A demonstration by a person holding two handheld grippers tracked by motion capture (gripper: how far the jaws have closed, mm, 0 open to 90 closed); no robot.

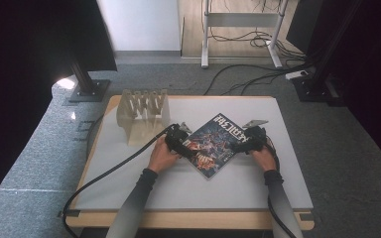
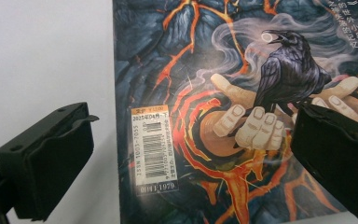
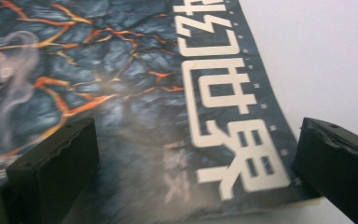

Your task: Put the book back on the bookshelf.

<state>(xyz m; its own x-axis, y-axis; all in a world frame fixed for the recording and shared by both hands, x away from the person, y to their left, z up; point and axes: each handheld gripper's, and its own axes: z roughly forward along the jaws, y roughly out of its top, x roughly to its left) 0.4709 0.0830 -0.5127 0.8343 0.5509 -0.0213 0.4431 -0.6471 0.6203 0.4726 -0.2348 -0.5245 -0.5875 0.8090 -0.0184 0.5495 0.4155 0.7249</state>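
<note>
Magazine lying flat near the middle of the bench, turned cornerwise, title end pointing to about 1 o'clock. Wooden rack off at 10 o'clock from it, well apart.

Biggest risk from here, probably: thin floppy cover, flat on a smooth top. Hard to get a jaw under that edge, so a pinch could just skid the whole thing sideways or crumple the cover. Could also end up lifting only the top pages and leaving the rest sagging, maybe tearing at the spine. Uneven pull from the two sides would likely twist or crease it too.

Left claw wide open, straddling the magazine's edge by the barcode sticker: one jaw over bare bench, the other over the cover art. Holding nothing; can't tell whether the jaws actually touch the paper.

Right claw also wide open, parked over the title corner, one jaw above the cover, the other just past the edge over the bench. Nothing gripped there either.
</note>
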